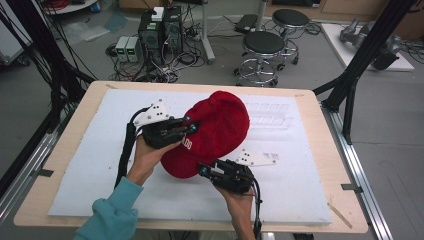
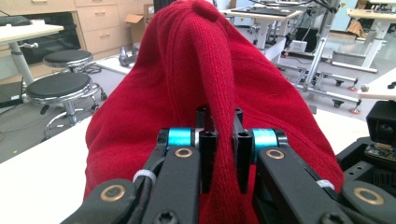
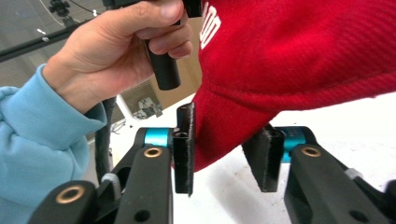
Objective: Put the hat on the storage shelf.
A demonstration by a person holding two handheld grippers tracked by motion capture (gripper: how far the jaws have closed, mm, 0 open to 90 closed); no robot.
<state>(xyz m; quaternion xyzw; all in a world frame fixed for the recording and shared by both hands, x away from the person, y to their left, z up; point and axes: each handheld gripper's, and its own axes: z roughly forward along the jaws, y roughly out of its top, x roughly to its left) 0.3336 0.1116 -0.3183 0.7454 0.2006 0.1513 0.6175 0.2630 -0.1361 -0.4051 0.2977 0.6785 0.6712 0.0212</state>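
Red cap (image 1: 215,131) near the middle of the white pad (image 1: 300,195), a little toward the far edge, crown humped up, brim end pointing at the near edge. Long axis running slantwise from the far-right dome down to the near-left brim.

Left gripper (image 1: 189,126) at the cap's left flank, reaching in toward the right. Jaws pressed together on a raised ridge of knit fabric, clear in the left gripper view, where the fold (image 2: 219,116) climbs between the two black fingers (image 2: 208,154) and lifts that side of the crown.

Right gripper (image 1: 206,169) at the near end, just beside the brim, pointing left and away. In the right gripper view the brim edge (image 3: 219,135) sits between the jaws, touching or nearly touching the left finger (image 3: 184,140), a gap plainly left at the right finger (image 3: 264,156). Jaws partly spread, not yet pinching; no grip on that side so far.

Right gripper nearer the brim, left already fixed on the crown. Likely next: closing on the brim edge, with the brim lying straight ahead of the right jaws and needing no fresh reach.

Clear tray (image 1: 270,114) beyond the cap toward the far right, apart from both grippers.
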